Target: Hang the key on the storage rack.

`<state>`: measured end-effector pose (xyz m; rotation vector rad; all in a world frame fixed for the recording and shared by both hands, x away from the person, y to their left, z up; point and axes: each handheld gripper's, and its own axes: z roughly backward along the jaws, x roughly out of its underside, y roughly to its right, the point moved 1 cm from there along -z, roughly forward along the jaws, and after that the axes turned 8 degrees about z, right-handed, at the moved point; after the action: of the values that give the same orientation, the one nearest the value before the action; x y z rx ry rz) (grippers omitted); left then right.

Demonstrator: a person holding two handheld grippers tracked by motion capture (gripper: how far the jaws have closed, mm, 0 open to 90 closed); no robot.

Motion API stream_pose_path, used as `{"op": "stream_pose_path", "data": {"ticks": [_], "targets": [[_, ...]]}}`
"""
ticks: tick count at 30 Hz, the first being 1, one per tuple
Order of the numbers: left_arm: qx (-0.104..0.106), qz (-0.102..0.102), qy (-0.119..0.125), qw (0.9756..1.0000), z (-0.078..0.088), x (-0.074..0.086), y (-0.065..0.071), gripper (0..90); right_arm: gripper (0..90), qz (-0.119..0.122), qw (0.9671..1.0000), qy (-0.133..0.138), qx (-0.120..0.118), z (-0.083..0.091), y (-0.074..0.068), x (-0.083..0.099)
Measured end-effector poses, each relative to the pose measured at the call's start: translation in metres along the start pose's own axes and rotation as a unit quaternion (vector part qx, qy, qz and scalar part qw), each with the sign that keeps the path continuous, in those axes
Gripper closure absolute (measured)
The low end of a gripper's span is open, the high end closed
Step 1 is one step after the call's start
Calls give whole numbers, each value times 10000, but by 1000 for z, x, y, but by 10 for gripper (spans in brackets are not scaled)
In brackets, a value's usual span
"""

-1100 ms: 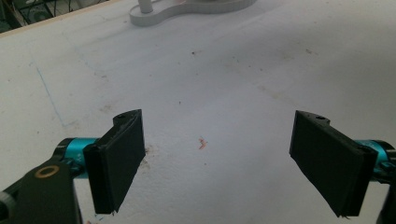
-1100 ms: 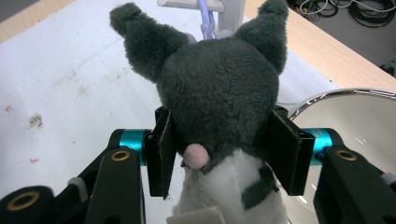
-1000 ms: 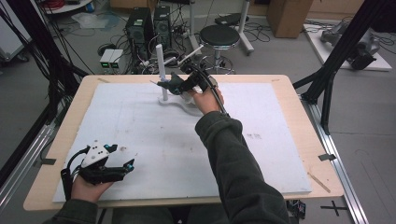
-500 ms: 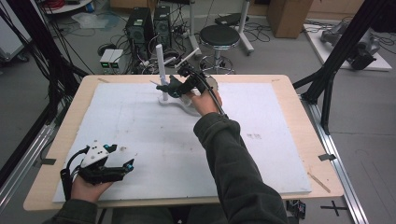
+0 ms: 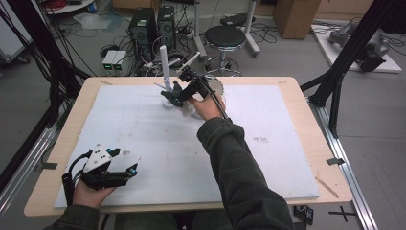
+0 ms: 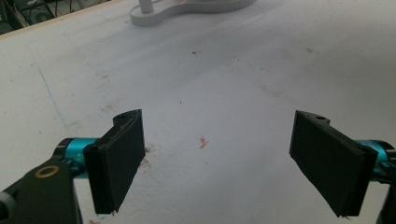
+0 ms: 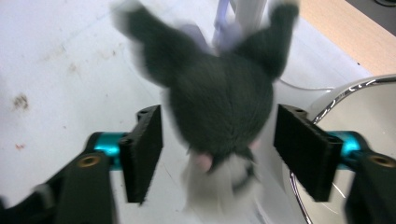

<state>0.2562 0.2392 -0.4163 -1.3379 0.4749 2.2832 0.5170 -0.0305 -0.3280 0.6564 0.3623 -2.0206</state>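
A dark grey plush toy (image 7: 219, 102) with a white belly and a pink nose shows blurred between the jaws of my right gripper (image 7: 217, 149). The jaws have just been opening, and their pads stand apart from the toy on both sides. In the high view this right gripper (image 5: 179, 93) is at the far middle of the table, by a white post (image 5: 164, 60) on a white base (image 5: 168, 104). My left gripper (image 5: 123, 161) rests near the front left edge. Its jaws are open over bare white mat, with nothing inside the left gripper (image 6: 219, 163).
A shiny metal bowl (image 7: 355, 91) sits just right of the toy, and the bowl (image 5: 216, 85) lies behind the right hand in the high view. A white mat (image 5: 268, 115) covers the wooden table (image 5: 316, 124). The white base (image 6: 187, 8) lies far ahead of the left gripper.
The right hand has shifted only slightly beside the white post. The left hand and its gripper have kept still.
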Motion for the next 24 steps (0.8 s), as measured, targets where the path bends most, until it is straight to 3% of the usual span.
{"op": "stream_pose_path", "data": {"ticks": [24], "targets": [[-21,56,-10,10000,-2,0,-1,185,227,59,9985,541,-80,28,3,4]]}}
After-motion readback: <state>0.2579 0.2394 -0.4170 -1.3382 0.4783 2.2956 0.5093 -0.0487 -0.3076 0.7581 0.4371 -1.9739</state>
